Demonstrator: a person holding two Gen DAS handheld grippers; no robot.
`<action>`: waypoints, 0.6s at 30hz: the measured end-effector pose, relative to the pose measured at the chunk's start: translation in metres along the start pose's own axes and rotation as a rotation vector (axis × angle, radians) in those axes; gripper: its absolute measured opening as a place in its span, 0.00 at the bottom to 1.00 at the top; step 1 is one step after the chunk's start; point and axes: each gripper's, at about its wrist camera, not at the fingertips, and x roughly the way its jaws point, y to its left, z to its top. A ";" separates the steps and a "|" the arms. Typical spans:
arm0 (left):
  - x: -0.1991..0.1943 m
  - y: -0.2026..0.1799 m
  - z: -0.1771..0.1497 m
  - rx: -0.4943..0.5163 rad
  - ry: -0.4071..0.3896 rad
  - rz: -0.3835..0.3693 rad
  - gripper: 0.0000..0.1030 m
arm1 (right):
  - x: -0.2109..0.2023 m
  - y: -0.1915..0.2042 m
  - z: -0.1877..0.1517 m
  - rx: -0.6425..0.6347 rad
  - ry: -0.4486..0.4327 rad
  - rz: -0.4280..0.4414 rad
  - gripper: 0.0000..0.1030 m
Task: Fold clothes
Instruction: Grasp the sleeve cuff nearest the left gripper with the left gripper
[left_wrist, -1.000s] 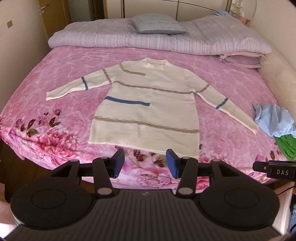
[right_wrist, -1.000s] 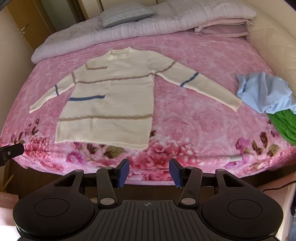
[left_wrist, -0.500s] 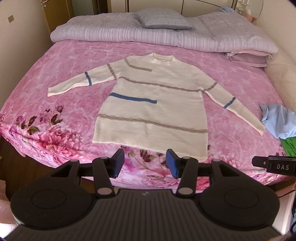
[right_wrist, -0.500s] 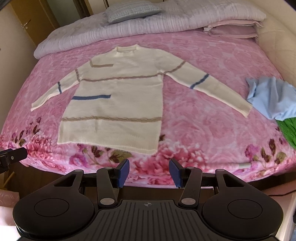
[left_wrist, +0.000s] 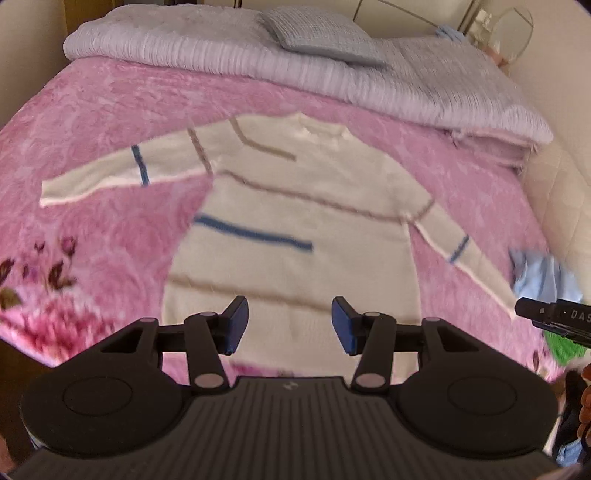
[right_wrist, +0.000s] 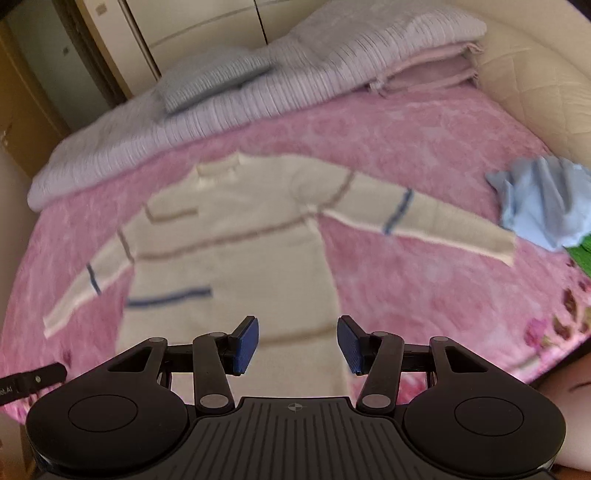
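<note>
— Folding started yet?

— Not yet, judging by the layout. Sweater (left_wrist: 295, 206) lying flat and face up in the middle of the pink blanket (left_wrist: 110, 110), both sleeves spread wide, hem nearest the foot of the bed. No crease, no sleeve turned in. Everything left to do: sleeves in, body over, then presumably the other clothes.

— Other clothes?

— Light blue garment (right_wrist: 543, 203) crumpled at the right side of the bed, touching or just past the right cuff; a green piece (right_wrist: 581, 254) just beside it, mostly cut off by the frame edge. Both unfolded.

— And the grippers?

— Left gripper (left_wrist: 288, 325) hanging above the hem, tilting steeply down toward the lower body of the sweater. Blue pads (left_wrist: 236, 325) standing about half apart, gripping nothing, only knit showing in the gap below. Right gripper (right_wrist: 297, 345) posing much the same, angling down over the lower right part of the sweater body, pads parted halfway, carrying nothing. Neither touching cloth, as far as can be told through the blur.

— Best guess at the step?

— Approaching for a first grasp, probably.
</note>
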 end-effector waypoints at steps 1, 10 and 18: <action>0.004 0.010 0.012 -0.010 -0.001 -0.002 0.44 | 0.005 0.010 0.006 0.003 -0.007 0.004 0.50; 0.062 0.121 0.082 -0.220 -0.010 -0.052 0.44 | 0.081 0.077 0.023 0.063 0.087 -0.036 0.50; 0.140 0.248 0.073 -0.554 0.049 0.015 0.44 | 0.167 0.104 0.023 0.074 0.158 -0.104 0.50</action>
